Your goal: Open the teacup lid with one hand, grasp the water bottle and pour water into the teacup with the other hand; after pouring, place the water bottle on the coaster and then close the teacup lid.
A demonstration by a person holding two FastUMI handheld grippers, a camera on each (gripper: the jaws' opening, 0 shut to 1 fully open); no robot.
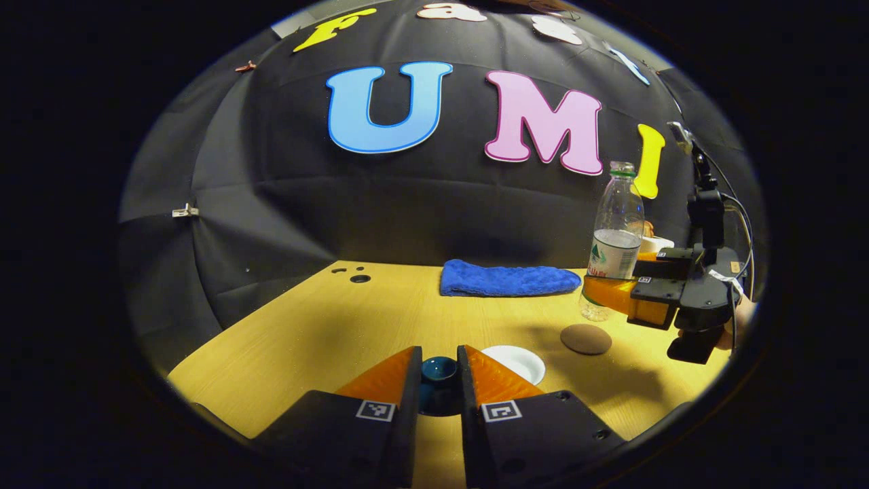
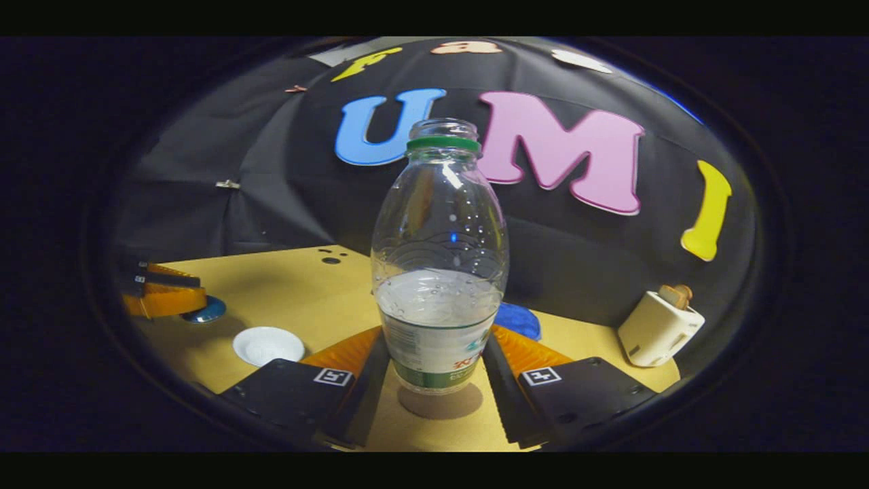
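At the left of the scene, the left tool hangs low over the worktop with its fingers close on either side of the dark blue teacup lid; whether they actually press it cannot be told, since a sliver of gap seems to show at each side. In the right gripper view this same tool sits at the far left edge, over the blue teacup. Just right of the cup lies a white saucer, and further right the round brown coaster, flat on the wood. Behind these, a folded blue cloth rests near the back edge. Furthest right, the water bottle stands upright, uncapped and about half full, with the right tool straddling its lower label; the fingers appear close to the sides, but a firm clamp is not certain. A small white box sits beyond it. The bottle's long axis is vertical and the cup lies to its left, past the coaster and saucer, so pouring will likely mean carrying it leftward once the lid is lifted clear.
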